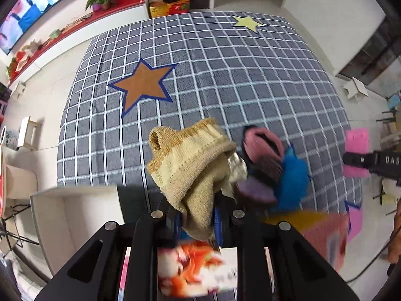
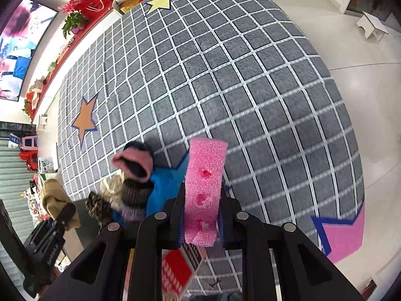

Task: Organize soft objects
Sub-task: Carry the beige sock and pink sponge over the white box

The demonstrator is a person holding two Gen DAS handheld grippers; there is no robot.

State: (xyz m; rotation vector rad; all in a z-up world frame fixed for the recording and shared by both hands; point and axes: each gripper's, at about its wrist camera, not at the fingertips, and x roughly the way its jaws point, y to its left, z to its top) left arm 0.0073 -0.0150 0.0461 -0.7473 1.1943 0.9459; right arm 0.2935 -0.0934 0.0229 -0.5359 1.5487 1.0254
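Note:
My left gripper (image 1: 198, 222) is shut on a tan knitted sock (image 1: 193, 165) and holds it up above the checked rug (image 1: 225, 75). My right gripper (image 2: 200, 223) is shut on a pink foam sponge (image 2: 204, 188) that stands upright between the fingers. A pile of soft things lies on the rug: a pink and dark knitted hat (image 1: 263, 150), also in the right wrist view (image 2: 135, 163), a purple piece (image 1: 253, 190) and a blue cloth (image 1: 293, 180). The right gripper and sponge (image 1: 357, 145) show at the right edge of the left view.
A white box (image 1: 75, 220) stands at the rug's near left edge. The rug has an orange star (image 1: 142, 85), a yellow star (image 1: 248, 22) and a pink star (image 2: 343, 235). A white stool (image 2: 373, 27) stands on the floor at the right. A red shelf (image 1: 75, 25) runs along the far wall.

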